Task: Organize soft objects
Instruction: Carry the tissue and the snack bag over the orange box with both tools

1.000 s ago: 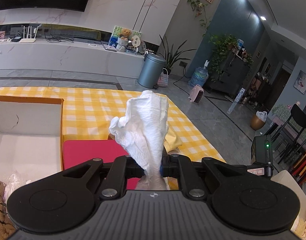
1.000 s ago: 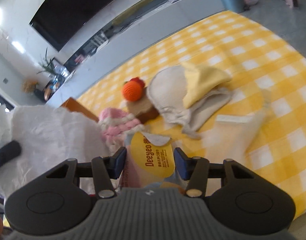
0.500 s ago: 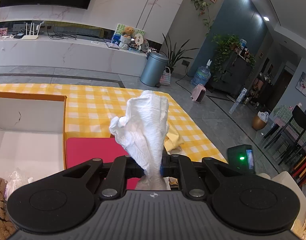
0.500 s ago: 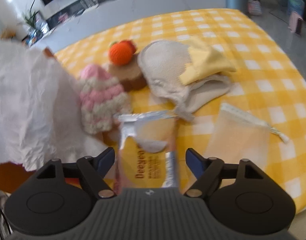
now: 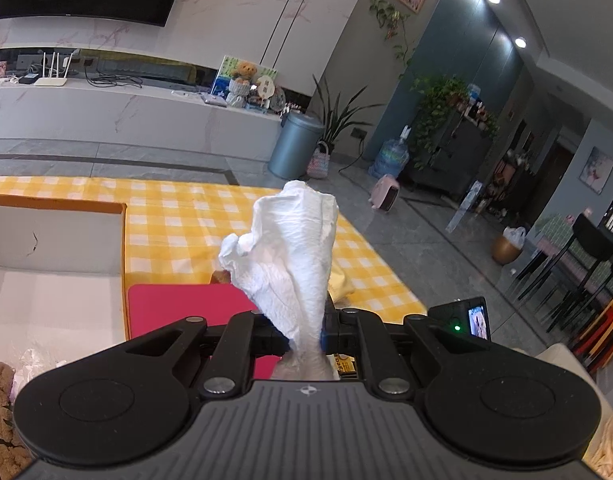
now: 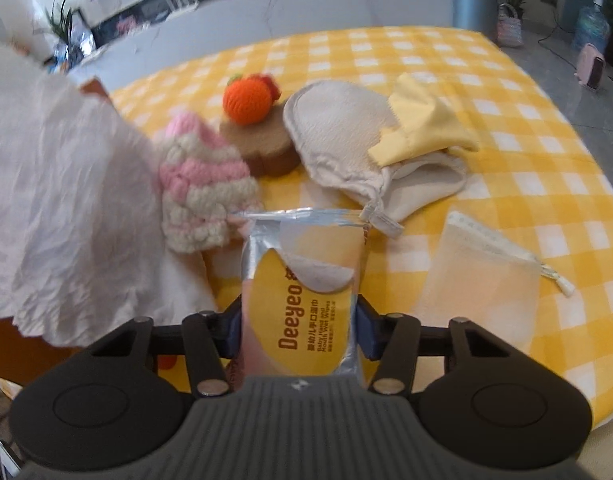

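Left gripper (image 5: 304, 330) pinches the tissue (image 5: 290, 256), hiding its base. Right gripper (image 6: 298, 320), spread wider before, closes on the wipes (image 6: 302, 292).

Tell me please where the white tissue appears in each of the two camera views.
Left wrist: white tissue at centre, standing up from the shut left gripper.
Right wrist: white tissue fills the left edge.
Shared landmark: yellow checked tablecloth.
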`<state>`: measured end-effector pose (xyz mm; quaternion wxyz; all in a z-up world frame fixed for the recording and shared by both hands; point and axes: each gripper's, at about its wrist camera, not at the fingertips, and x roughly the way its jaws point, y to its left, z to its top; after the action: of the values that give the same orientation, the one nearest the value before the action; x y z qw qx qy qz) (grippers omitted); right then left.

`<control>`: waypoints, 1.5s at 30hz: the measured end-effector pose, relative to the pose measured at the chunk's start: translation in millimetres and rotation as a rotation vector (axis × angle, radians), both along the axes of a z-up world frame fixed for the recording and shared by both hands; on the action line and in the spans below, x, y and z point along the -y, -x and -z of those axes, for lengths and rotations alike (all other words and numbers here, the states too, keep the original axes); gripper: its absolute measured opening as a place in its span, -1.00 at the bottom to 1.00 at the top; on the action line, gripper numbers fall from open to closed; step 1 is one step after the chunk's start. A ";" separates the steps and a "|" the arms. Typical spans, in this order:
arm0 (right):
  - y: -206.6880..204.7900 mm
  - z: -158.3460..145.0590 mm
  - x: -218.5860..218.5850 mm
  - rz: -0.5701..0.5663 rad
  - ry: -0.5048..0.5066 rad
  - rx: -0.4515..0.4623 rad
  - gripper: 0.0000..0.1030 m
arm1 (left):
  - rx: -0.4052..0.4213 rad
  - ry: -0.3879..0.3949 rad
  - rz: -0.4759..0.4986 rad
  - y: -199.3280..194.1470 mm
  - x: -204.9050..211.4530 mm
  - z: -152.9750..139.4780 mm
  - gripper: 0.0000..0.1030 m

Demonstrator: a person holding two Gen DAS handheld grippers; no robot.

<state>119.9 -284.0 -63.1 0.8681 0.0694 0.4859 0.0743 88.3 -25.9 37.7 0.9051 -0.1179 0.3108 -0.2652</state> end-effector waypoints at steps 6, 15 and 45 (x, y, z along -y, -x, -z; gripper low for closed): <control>14.9 -24.0 21.3 0.061 -0.127 0.081 0.02 | 0.010 0.029 0.029 0.1 -5.3 -18.2 -0.76; 26.9 -41.4 30.8 0.076 -0.218 0.148 0.02 | 0.031 0.006 0.034 1.5 -5.2 -55.5 -0.76; 67.8 -129.9 -51.0 -0.174 -0.276 0.407 0.02 | 0.044 -0.463 -0.172 -10.5 -96.6 -107.9 -0.74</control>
<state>52.1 -233.1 66.8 0.9207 0.1287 0.2904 0.2267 98.8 70.6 145.7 0.9338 0.0725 0.3323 -0.1112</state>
